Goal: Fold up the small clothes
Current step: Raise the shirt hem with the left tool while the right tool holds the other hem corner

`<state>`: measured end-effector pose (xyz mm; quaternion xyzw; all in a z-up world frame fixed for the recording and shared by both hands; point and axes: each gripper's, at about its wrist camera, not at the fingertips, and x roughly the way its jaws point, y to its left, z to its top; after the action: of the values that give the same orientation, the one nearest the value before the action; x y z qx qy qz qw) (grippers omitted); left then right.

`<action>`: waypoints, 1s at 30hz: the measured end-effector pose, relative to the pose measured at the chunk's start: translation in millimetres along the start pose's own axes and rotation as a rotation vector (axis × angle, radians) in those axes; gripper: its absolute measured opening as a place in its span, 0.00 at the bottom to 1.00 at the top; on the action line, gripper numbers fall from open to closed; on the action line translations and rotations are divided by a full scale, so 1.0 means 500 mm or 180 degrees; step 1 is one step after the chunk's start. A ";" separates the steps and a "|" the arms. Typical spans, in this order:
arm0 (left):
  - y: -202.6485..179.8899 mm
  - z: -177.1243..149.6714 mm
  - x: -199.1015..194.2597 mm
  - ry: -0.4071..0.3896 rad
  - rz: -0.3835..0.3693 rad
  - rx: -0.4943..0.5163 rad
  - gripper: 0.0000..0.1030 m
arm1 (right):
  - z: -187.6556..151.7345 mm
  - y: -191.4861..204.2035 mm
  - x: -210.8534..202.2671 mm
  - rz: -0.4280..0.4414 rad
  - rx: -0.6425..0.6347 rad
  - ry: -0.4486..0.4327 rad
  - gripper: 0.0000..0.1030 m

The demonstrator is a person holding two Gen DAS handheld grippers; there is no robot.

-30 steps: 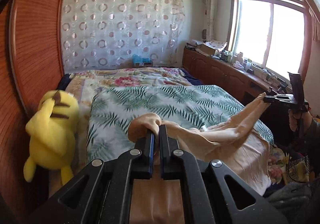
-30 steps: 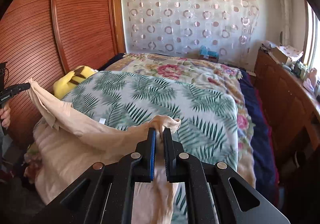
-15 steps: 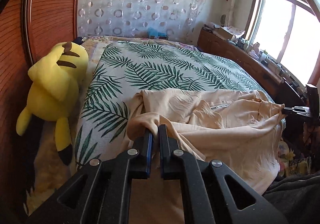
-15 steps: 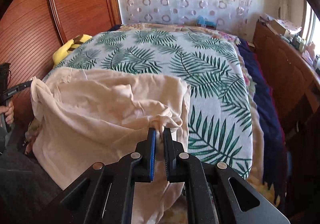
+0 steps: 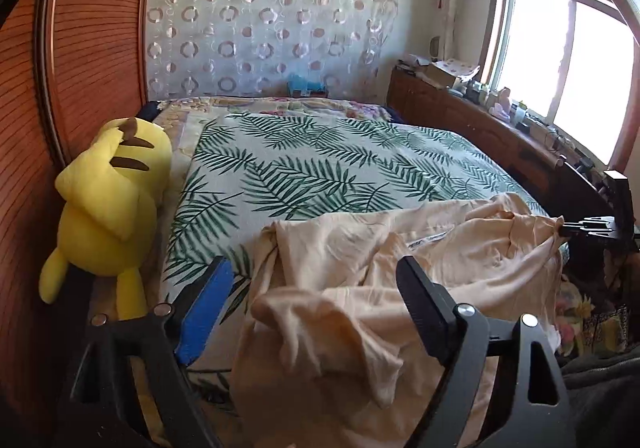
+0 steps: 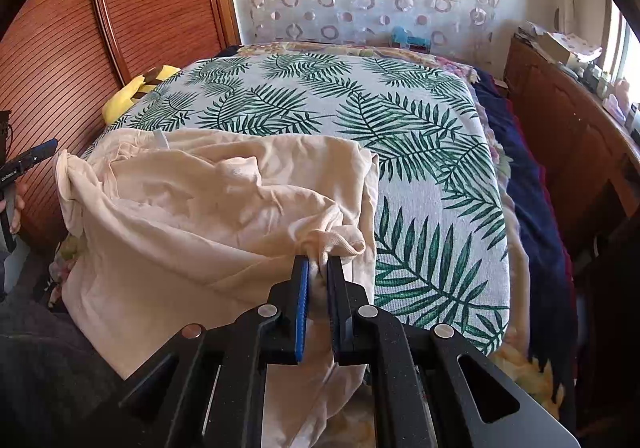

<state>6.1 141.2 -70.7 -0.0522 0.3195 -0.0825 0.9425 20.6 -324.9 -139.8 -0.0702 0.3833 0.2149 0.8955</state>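
**On the bed: garment laid down, folding not yet begun**

At the near edge of the bed [image 5: 304, 168], on the palm-leaf cover, the beige garment [image 5: 460, 260] is seen spread out but heavily creased. Its far portion rests on the cover; its near portion hangs over the bed's near edge. No clean fold line is visible, so the laying-out step is judged nearly complete and the folding proper is judged still to be done.

The left hand-held gripper [image 5: 312, 288] has just been opening: its jaws are shown wide apart, and the bunched corner of cloth lies loose between them, gripped by neither pad. That corner is therefore regarded as released.

The right hand-held gripper [image 6: 318, 268] is shown nearly closed, clamped on a gathered wad of the garment's right corner, which is held slightly lifted off the cover.

Remaining work, as judged from the present lay:
- the right corner is to be released or set down flat;
- the wrinkles and the bunched corners are to be smoothed;
- the sides are to be folded in and the garment doubled over.

A yellow plush toy [image 5: 108, 204] lies at the left of the bed, well apart from the garment, and no interference from it is expected.
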 end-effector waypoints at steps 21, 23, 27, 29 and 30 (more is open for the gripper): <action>0.029 0.140 0.136 0.0306 0.0072 0.0228 0.81 | 0.123 -0.019 0.121 -0.0194 -0.0132 -0.0142 0.54; 0.034 0.141 0.153 0.0380 0.0073 0.0244 0.78 | 0.132 -0.021 0.138 -0.0169 -0.0134 -0.0103 0.54; 0.062 0.112 0.204 0.0644 -0.0061 0.0118 0.70 | 0.142 -0.025 0.177 -0.0080 -0.0116 0.0043 0.54; 0.072 0.088 0.221 0.0729 -0.0136 0.0025 0.68 | 0.142 -0.028 0.194 -0.0076 -0.0120 0.0102 0.54; 0.074 0.078 0.226 0.0777 -0.0154 -0.0016 0.66 | 0.140 -0.029 0.197 -0.0089 -0.0116 0.0113 0.54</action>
<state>123.1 157.8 -112.6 -0.0519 0.4307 -0.1103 0.8943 133.2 -284.9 -162.2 -0.0957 0.3942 0.2080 0.8901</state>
